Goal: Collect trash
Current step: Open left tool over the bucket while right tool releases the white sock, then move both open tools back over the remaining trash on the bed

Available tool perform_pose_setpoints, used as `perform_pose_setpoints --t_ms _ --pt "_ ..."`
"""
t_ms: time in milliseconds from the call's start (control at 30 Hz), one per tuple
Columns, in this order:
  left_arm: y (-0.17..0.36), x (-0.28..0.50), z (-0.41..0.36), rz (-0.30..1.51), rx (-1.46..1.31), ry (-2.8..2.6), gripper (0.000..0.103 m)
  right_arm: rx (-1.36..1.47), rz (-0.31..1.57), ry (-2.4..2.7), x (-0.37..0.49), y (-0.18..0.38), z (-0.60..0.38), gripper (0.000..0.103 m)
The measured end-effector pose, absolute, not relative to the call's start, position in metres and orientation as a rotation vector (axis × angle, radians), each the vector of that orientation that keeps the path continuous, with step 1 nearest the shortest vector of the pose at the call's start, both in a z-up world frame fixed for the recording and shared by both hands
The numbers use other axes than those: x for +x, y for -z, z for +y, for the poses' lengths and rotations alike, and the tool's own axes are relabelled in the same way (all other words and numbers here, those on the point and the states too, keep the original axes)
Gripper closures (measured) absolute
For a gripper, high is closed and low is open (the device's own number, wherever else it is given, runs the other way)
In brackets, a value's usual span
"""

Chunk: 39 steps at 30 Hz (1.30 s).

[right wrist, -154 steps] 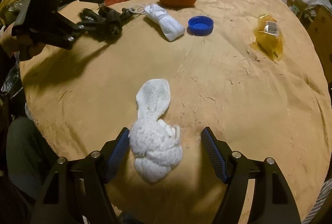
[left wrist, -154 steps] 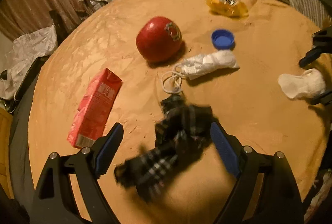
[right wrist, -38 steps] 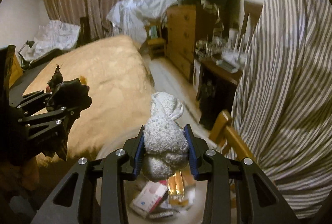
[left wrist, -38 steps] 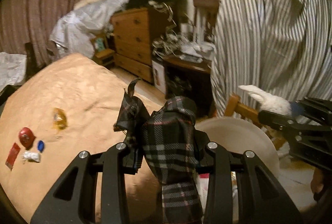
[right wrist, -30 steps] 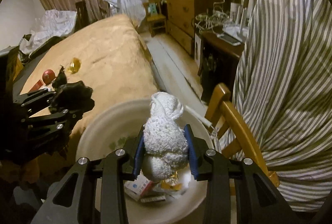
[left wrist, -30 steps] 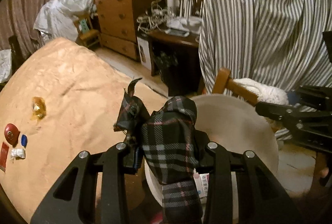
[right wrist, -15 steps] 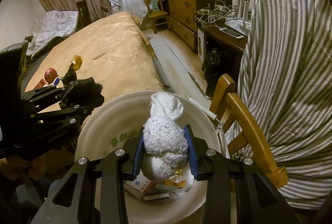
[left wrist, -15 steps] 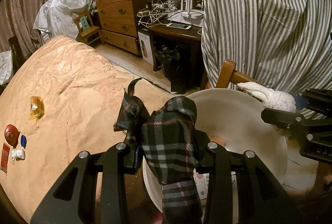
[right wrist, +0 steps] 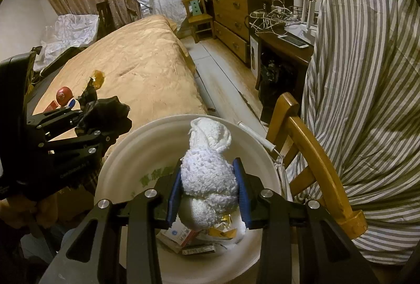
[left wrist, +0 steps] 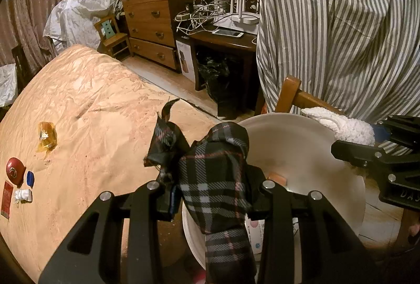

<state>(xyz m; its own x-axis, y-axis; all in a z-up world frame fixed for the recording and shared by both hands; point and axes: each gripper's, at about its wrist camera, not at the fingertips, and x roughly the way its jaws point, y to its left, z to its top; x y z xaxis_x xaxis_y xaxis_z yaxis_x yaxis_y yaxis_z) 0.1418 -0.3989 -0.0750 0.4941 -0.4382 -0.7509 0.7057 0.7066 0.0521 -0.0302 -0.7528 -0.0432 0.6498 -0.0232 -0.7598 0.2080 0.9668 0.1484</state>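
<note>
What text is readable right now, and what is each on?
"DAS": on the right gripper body, cut off at the picture's edge.
Green characters on the white bucket inner wall: partly hidden, unreadable.
Embossed lettering on the left gripper body: blurred.
Print on the red carton and the boxes in the bucket: too small.

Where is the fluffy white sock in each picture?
Left wrist view: the white sock is at the far right, held sideways by the right gripper above the white bucket.
Right wrist view: the white sock is low in the middle, squeezed between blue pads.
Shared landmark: the bucket's rim.
</note>
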Motion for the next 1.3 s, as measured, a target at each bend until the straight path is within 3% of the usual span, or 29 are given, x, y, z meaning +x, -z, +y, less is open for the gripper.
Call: perform_pose_setpoints --t_ms 100,167,233,1000,1300 --pt "0.074 0.143 -0.400 0.785 0.381 0.713 0.068 0.227 0.855 0.132 -0.030 0.044 -0.750 0.063" --pt "0.074 0.144 -0.400 0.788 0.376 0.712 0.054 0.234 0.848 0.132 -0.031 0.043 -0.752 0.046" --pt "0.073 0.144 -0.399 0.781 0.375 0.705 0.045 0.241 0.836 0.138 -0.032 0.042 -0.753 0.039" --pt "0.064 0.144 -0.390 0.772 0.360 0.698 0.043 0.245 0.812 0.123 -0.031 0.031 -0.743 0.037" --pt "0.072 0.162 -0.336 0.797 0.305 0.634 0.038 0.222 0.745 0.022 -0.015 0.013 -0.690 0.029"
